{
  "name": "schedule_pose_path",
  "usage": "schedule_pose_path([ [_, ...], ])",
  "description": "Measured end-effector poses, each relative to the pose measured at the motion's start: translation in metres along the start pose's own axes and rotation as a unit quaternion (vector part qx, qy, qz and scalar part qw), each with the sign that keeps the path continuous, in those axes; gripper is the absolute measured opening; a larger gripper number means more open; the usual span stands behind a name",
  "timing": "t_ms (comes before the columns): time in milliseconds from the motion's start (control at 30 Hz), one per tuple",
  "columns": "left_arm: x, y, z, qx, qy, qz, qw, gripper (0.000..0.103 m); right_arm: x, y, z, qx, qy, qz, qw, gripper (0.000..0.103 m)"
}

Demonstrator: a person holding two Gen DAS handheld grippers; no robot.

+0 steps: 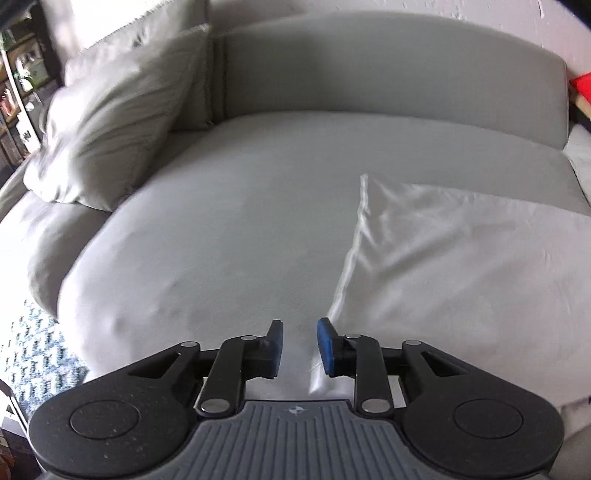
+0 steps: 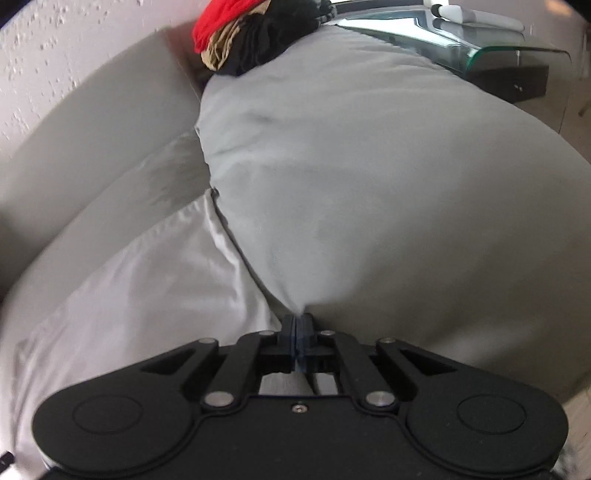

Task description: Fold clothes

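Note:
A white cloth point(image 1: 461, 266) lies spread flat on the right part of the grey sofa seat point(image 1: 229, 221). My left gripper point(image 1: 300, 345) hangs open just above the seat's front, its right finger beside the cloth's left edge and nothing between the pads. In the right wrist view the white cloth point(image 2: 140, 280) fills the lower left, and its edge runs down to my right gripper point(image 2: 297, 325). That gripper is shut where the cloth's edge meets a grey cushion point(image 2: 388, 192), and fabric puckers at the fingertips.
A loose grey pillow point(image 1: 114, 125) leans in the sofa's back left corner. A heap of red, tan and black clothes point(image 2: 255, 33) sits at the cushion's far end. A glass table point(image 2: 480, 40) stands beyond it. A patterned rug point(image 1: 33, 343) covers the floor at left.

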State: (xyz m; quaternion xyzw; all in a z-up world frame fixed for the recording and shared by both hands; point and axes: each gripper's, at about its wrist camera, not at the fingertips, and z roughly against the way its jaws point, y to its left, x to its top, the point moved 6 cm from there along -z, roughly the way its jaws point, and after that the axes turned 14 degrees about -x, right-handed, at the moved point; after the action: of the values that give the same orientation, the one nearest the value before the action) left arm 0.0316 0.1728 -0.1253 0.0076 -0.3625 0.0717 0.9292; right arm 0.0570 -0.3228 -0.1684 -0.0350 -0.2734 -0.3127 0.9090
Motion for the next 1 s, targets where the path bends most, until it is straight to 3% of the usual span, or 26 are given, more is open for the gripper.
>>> schedule_pose_path([
  [100,-0.001,0.005,0.018,-0.017,-0.022,0.005,0.9996,0.026,-0.005,-0.007,0.019,0.025,-0.004,-0.009,1.0,0.017],
  [167,0.005,-0.012,0.014,-0.058,-0.028,-0.003,0.9979,0.026,-0.007,-0.002,0.027,0.047,-0.008,-0.001,0.999,0.019],
  [333,0.018,-0.068,-0.006,-0.14,-0.023,-0.054,0.9885,0.031,-0.016,0.056,0.03,0.103,-0.005,0.068,0.992,0.02],
  [400,0.006,-0.068,-0.003,-0.141,-0.006,-0.059,0.9882,0.033,-0.022,0.083,0.029,0.112,-0.013,0.103,0.988,0.02],
  [500,-0.011,-0.068,0.001,-0.144,0.019,-0.068,0.9871,0.034,-0.039,0.106,0.02,0.088,-0.023,0.174,0.981,0.022],
  [600,-0.027,-0.068,0.006,-0.146,0.044,-0.076,0.9853,0.036,-0.065,0.098,0.032,0.067,-0.044,0.249,0.965,0.022],
  [700,-0.044,-0.068,0.01,-0.149,0.069,-0.084,0.9829,0.036,-0.081,0.073,0.053,0.063,-0.037,0.266,0.961,0.023],
  [767,-0.054,-0.062,0.019,-0.159,0.081,-0.074,0.9811,0.035,-0.085,0.052,0.059,0.053,0.013,0.248,0.967,0.024],
  [833,-0.054,-0.057,0.031,-0.156,0.066,-0.074,0.9827,0.035,-0.082,0.039,0.07,0.079,0.018,0.216,0.973,0.024],
  [1000,-0.019,-0.09,0.039,-0.162,-0.006,-0.099,0.9819,0.042,-0.063,0.071,0.091,0.134,-0.051,0.203,0.969,0.017],
])
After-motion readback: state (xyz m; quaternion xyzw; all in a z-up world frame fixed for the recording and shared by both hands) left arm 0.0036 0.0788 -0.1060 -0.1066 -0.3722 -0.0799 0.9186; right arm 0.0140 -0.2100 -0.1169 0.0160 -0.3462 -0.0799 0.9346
